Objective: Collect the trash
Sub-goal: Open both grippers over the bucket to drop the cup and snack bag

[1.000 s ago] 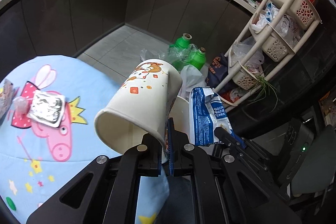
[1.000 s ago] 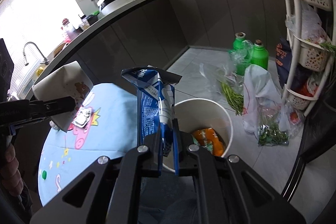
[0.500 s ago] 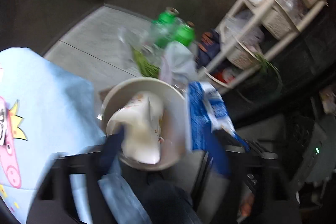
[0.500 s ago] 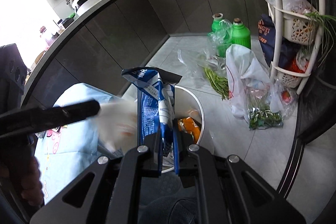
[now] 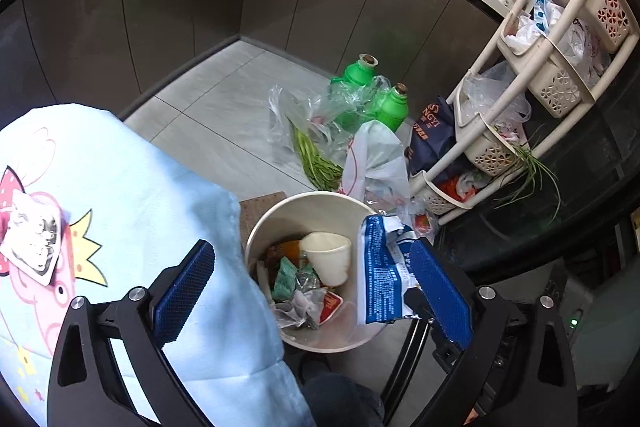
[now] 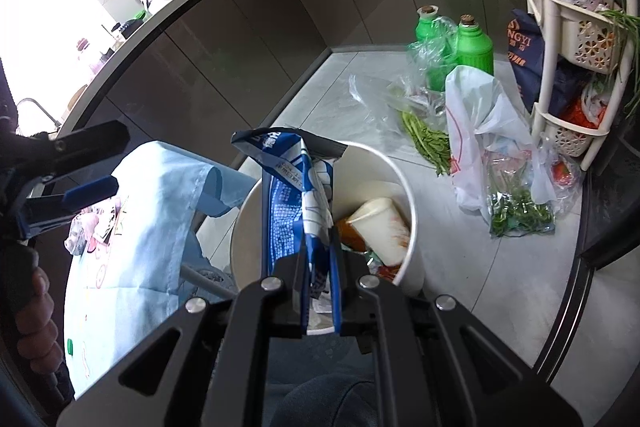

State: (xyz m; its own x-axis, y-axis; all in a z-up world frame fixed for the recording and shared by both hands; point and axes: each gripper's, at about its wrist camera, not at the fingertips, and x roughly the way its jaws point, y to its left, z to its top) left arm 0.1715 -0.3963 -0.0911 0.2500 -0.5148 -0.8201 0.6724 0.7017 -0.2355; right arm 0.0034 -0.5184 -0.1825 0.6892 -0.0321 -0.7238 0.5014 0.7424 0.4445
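A white trash bin [image 5: 280, 211] [image 6: 400, 179] stands on the floor beside the table. A paper cup [image 5: 328, 259] [image 6: 380, 227] lies inside it on top of several wrappers. My left gripper [image 5: 310, 247] [image 6: 108, 163] hovers above the bin and the table's edge; its jaws are opening wide and nothing is between them. My right gripper [image 6: 318, 259] is shut on a blue and white snack packet [image 6: 296, 203] [image 5: 380, 275], which it holds upright over the bin's near rim. A crumpled foil wrapper [image 5: 32, 243] lies on the cartoon tablecloth [image 5: 120, 187].
Two green bottles [image 5: 372, 95], clear and white plastic bags [image 6: 480, 131] with greens lie on the tiled floor behind the bin. A white basket rack [image 5: 540, 67] stands to the right. Dark cabinet fronts [image 5: 200, 7] curve around the back.
The left gripper opened and the paper cup fell from it into the bin. Both grippers sank toward the bin; the right one still holds the packet.
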